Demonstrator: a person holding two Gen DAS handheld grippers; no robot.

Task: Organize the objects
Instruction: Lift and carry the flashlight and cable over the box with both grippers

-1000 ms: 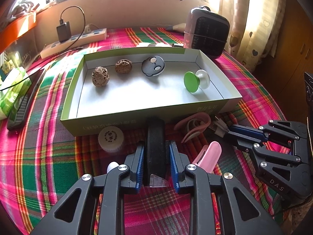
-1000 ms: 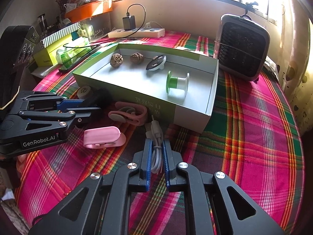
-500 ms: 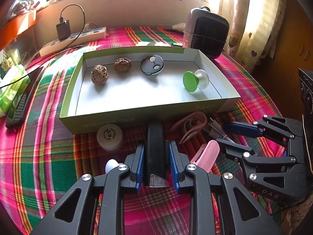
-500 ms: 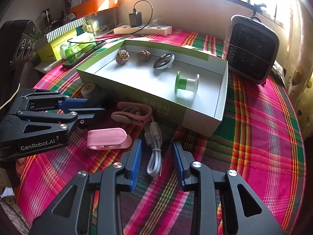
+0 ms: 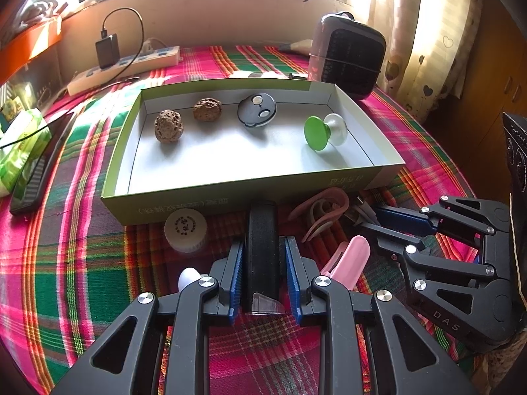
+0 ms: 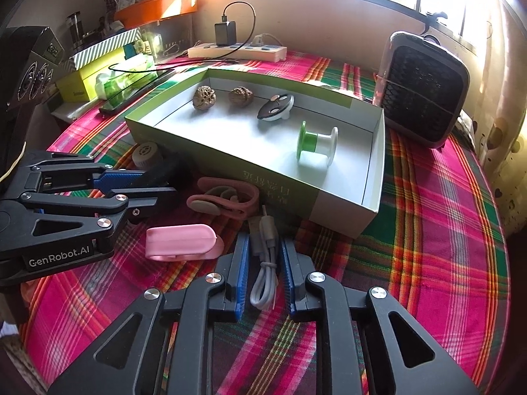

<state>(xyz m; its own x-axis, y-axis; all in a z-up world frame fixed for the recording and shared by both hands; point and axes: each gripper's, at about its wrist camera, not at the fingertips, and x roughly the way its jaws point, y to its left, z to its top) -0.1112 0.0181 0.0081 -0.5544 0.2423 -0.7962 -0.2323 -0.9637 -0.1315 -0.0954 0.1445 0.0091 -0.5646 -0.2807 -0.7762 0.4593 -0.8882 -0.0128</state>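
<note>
Lying on the plaid cloth in front of the box, a coiled white USB cable (image 6: pixel 265 263) sat between the blue-padded fingers (image 6: pixel 242 273) of the right gripper (image 6: pixel 263 278); the jaws stood slightly apart on either side of it, and contact could not be confirmed. The cable's plugs pointed toward the box wall.

Left gripper (image 5: pixel 263 270): jaws clamped on a narrow black rectangular block (image 5: pixel 262 247), which stood on edge with its far end just short of the box's near wall.

Shallow open cardboard box, green outside and white inside (image 5: pixel 230 194), held:
- two brown wrinkled walnuts (image 5: pixel 168 126), near the far left corner, side by side;
- a round black-and-white disc with two silver spots (image 5: pixel 257 110), by the far wall;
- a green-and-white plastic spool (image 5: pixel 324 131), on its side at the right end.

Loose on the red, green and pink plaid tablecloth (image 6: pixel 428 214), before the box:
- a white round bottle cap with printed top (image 5: pixel 185 228), touching or just beside the near wall, left of the black block;
- a pink looped silicone strap (image 6: pixel 224 199), between the two grippers;
- a pink flat plastic clip (image 6: pixel 181 245), nearer the cameras, just beside the cable;
- a small white rounded item (image 5: pixel 189 278), mostly hidden behind the left gripper.

Beyond the box: a grey grilled desktop fan (image 6: pixel 425 89) at right, and a white power strip with a black charger (image 5: pixel 131 64) at the back wall.
</note>
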